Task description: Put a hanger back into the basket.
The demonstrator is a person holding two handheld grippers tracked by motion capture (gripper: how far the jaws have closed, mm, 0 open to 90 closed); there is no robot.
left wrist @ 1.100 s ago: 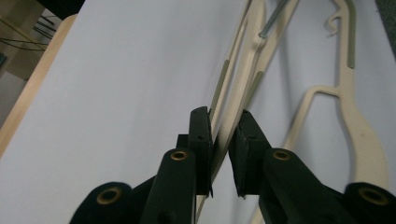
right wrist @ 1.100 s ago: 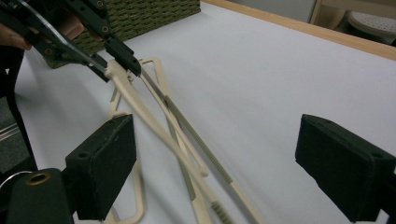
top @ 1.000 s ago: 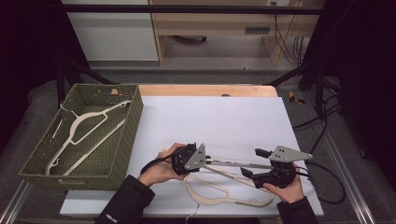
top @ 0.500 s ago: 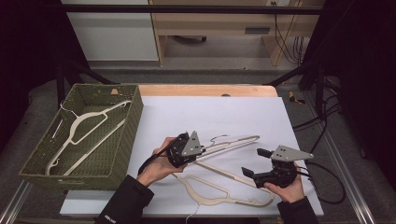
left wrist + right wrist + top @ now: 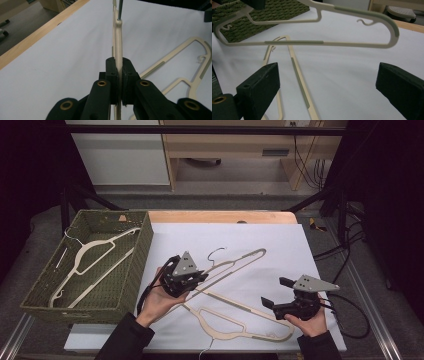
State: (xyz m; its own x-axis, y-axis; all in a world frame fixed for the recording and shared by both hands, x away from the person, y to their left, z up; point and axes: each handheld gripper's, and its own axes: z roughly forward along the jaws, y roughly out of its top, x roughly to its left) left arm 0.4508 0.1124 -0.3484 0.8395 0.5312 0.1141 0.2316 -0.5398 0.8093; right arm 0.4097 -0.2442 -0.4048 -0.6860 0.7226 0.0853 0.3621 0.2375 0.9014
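A white table (image 5: 260, 245) has a green basket (image 5: 132, 285) at its left. The left gripper (image 5: 192, 281) pinches a cream hanger (image 5: 235, 262) tight, above another hanger (image 5: 240, 320). The right gripper (image 5: 280, 292) has just been opening, wide and empty.

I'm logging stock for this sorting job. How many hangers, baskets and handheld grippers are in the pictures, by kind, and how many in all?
Cream hangers: 3, one in the basket, one held up by the left gripper, one flat on the table
Green woven basket: 1
Handheld grippers: 2, left gripper and right gripper
Total: 6
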